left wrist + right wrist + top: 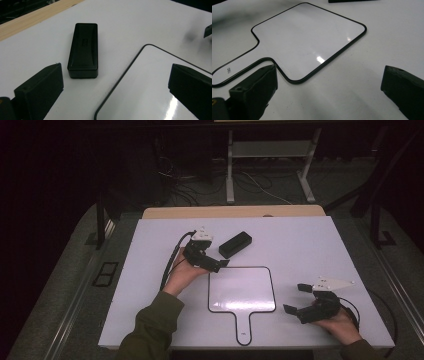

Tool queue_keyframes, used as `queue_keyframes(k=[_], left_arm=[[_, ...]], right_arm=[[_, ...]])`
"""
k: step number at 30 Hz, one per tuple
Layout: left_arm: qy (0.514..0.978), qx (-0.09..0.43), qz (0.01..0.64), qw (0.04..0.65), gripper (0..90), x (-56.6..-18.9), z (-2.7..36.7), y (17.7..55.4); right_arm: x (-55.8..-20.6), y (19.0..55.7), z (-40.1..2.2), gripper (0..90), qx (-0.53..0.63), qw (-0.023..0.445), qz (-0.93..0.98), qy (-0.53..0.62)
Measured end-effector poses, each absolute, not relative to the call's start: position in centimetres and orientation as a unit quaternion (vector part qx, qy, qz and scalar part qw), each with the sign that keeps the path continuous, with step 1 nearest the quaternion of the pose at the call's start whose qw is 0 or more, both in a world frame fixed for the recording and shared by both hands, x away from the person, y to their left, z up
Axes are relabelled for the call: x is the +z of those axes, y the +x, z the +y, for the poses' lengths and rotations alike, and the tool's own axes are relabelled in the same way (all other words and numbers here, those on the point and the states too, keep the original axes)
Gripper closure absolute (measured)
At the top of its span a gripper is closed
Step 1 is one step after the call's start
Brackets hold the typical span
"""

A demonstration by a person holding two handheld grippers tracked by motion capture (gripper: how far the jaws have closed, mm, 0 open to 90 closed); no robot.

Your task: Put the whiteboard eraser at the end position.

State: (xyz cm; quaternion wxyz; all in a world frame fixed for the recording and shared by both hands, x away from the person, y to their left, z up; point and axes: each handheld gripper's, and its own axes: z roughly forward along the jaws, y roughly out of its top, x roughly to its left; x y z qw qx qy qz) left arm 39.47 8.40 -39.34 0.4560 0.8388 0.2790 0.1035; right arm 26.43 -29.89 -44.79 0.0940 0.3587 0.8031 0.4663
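Note:
A small paddle-shaped whiteboard (pixel 241 290) with a black rim lies flat at the table's middle, its handle (pixel 243 327) toward the near edge. A black oblong eraser (pixel 235 244) lies just beyond its far left corner. My left gripper (pixel 212 260) hovers open by that corner; in the left gripper view the eraser (pixel 83 50) lies ahead, left of centre, and the board's corner (pixel 155 82) runs between the wide-apart jaws of this gripper (pixel 115 72). My right gripper (pixel 296 298) is open, right of the board, empty. The right gripper view has the board (pixel 309 37) beyond this gripper (pixel 329 72).
The white tabletop (pixel 310 250) has a wooden strip (pixel 232 211) along its far edge. Beyond it, a white metal frame (pixel 270 150) and loose cables (pixel 190 190) are on the dark floor. Cables trail from both grippers across the table.

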Motion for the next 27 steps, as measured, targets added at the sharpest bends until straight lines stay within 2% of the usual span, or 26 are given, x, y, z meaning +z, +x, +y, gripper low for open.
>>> queue_keyframes(k=[11, 27], left_arm=[[0.828, 0.127, 0.289, 0.464, 0.0, -40.1, 10.6, 36.5], [0.829, 0.130, 0.278, 0.468, 0.0, -40.5, 12.5, 32.8]], right_arm=[[-44.6, 26.2, -29.8, 0.0, 0.468, 0.099, 0.802, 0.356], [-44.5, 26.0, -29.5, 0.0, 0.466, 0.100, 0.805, 0.354]])
